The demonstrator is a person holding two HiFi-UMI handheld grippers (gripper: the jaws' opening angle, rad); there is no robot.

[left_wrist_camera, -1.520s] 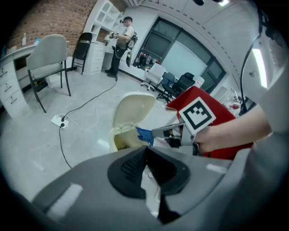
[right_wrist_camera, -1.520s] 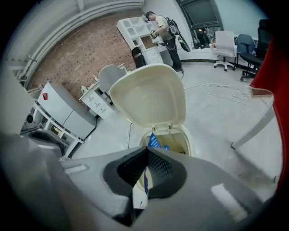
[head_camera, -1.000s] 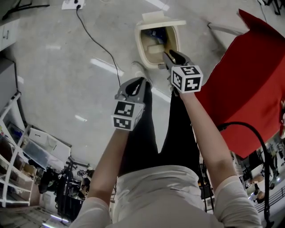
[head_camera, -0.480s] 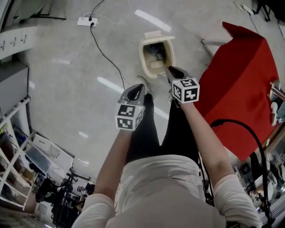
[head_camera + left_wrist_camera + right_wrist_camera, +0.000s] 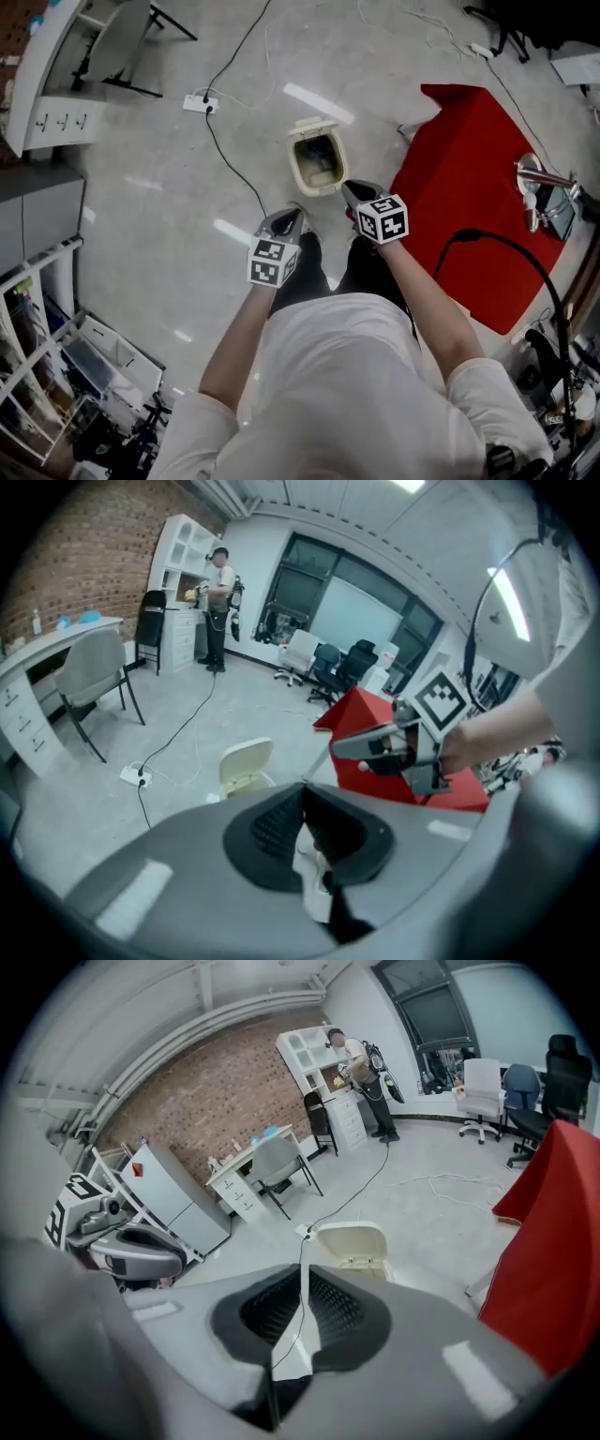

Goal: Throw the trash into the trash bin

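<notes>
Head view first: the trash bin (image 5: 319, 161) sits out on the bare floor (image 5: 169, 187), lid flipped up, between the power strip (image 5: 201, 103) and the corner of the red-draped desk (image 5: 469, 187). Something pale is lying inside it, though I can't tell what. Left gripper (image 5: 292, 214) and right gripper (image 5: 352, 187) both hang over my legs, short of the bin. Left gripper view: the fingers meet at the tips with nothing between them, bin ahead. Right gripper view: the fingers have just been closing and are all but together, only a thin slit left, and again nothing in there. So to me the drop looks done and both hands are empty. For the next move I'd scan for any leftover trash, probably up on the desk, and open the fingers before going in.
</notes>
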